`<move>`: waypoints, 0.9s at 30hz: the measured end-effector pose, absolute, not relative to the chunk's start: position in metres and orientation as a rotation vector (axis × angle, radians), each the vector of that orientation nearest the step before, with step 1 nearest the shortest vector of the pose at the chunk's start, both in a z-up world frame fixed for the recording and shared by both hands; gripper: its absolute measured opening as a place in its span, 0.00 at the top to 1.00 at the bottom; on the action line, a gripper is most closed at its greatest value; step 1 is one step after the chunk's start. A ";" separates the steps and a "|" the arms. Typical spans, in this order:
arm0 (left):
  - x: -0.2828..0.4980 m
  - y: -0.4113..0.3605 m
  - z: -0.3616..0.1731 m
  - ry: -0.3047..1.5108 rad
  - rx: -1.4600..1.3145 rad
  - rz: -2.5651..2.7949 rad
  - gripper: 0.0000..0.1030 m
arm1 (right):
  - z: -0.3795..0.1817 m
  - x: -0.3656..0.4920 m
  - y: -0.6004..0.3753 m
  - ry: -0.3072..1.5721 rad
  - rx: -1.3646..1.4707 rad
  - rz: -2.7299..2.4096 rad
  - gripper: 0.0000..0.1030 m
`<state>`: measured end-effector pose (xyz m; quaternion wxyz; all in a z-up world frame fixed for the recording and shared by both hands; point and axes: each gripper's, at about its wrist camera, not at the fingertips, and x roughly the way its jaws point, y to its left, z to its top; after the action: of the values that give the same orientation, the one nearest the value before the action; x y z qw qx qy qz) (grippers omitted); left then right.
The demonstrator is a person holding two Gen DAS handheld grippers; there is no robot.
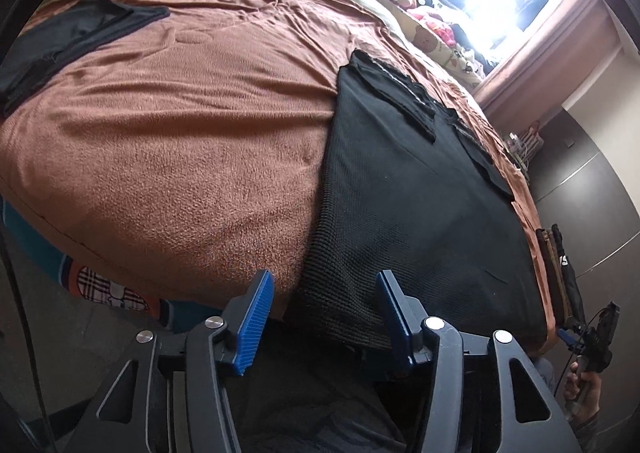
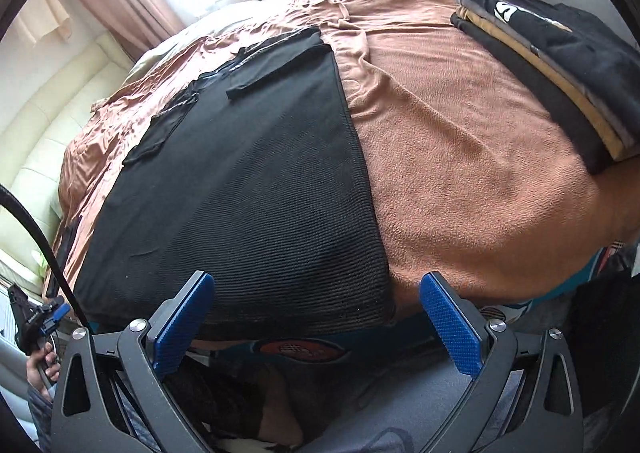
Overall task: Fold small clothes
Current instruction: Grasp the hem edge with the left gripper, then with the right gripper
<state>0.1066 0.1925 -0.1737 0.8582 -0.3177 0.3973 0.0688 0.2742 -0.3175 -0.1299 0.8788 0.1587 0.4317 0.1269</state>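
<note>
Two tongs, both with jaws apart and nothing between the pads. Your left tongs (image 1: 325,317) sit at lower centre of the left wrist view, straddling the near left corner of the black knit garment (image 1: 408,213). Your right tongs (image 2: 318,323) sit at lower centre of the right wrist view, over the garment's near right corner.

Garment lies spread flat on the brown blanket (image 1: 180,141) of the bed, near hem hanging a little over the bed's edge, sleeves folded in across the far part in mid-frame. Folded stack (image 2: 560,65) sits upper right in the right view; another dark piece (image 1: 68,41) lies upper left in the left view.

Handling, judged: soft ribbed knit, light, limp, likely to stretch and sag; not fragile, not slippery against the fleecy blanket. Take it at the two near hem corners, pinching the full thickness of cloth without catching the blanket beneath. Lift both corners evenly, or the fold will probably skew.
</note>
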 end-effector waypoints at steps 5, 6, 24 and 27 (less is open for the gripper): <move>0.111 0.195 -0.188 0.843 -0.683 0.139 0.54 | -0.143 0.282 -0.319 0.925 0.344 0.274 0.10; 0.110 0.196 -0.188 0.838 -0.679 0.135 0.55 | -0.146 0.284 -0.319 0.936 0.343 0.275 0.11; 0.109 0.191 -0.195 0.838 -0.683 0.099 0.79 | -0.178 0.305 -0.333 0.982 0.415 0.332 0.41; 0.108 0.194 -0.197 0.820 -0.732 0.084 0.79 | -0.184 0.304 -0.340 0.993 0.499 0.401 0.49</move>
<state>0.1081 0.1943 -0.1972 0.8520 -0.3476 0.3893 0.0401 0.3037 -0.3404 -0.1841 0.8306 0.2351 0.4680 0.1890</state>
